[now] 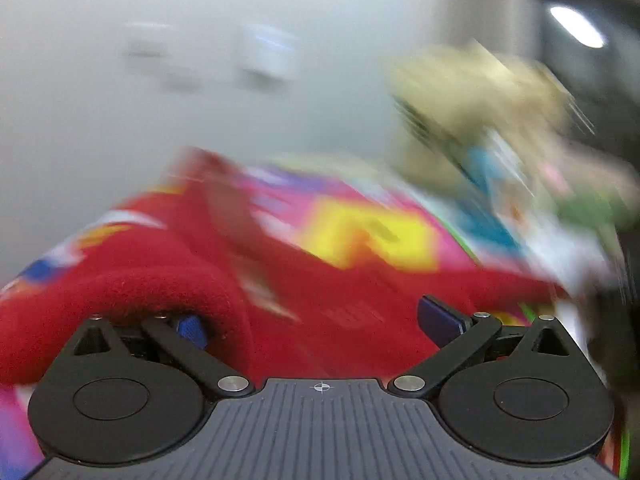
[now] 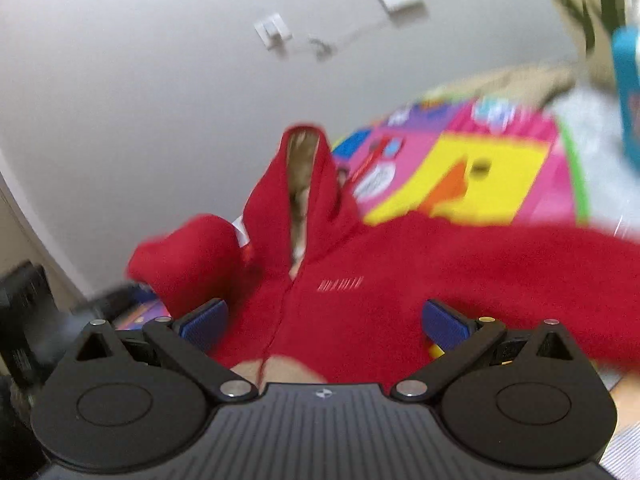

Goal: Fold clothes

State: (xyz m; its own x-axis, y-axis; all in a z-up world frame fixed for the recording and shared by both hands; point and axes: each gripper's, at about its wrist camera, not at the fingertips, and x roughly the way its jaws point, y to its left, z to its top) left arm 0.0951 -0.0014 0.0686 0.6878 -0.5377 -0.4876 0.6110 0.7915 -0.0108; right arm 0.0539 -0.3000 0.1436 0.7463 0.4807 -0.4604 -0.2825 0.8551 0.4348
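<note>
A red fleece hoodie lies spread on a colourful play mat, hood pointing away, one sleeve bunched at the left and one stretched to the right. My right gripper is open, its blue pads set wide over the hoodie's chest. In the blurred left wrist view the same hoodie fills the foreground. My left gripper is open, and a fold of red sleeve drapes over its left pad.
A pale wall with white sockets stands behind the mat. A blue object and beige cloth are at the right. Dark equipment sits at the left edge.
</note>
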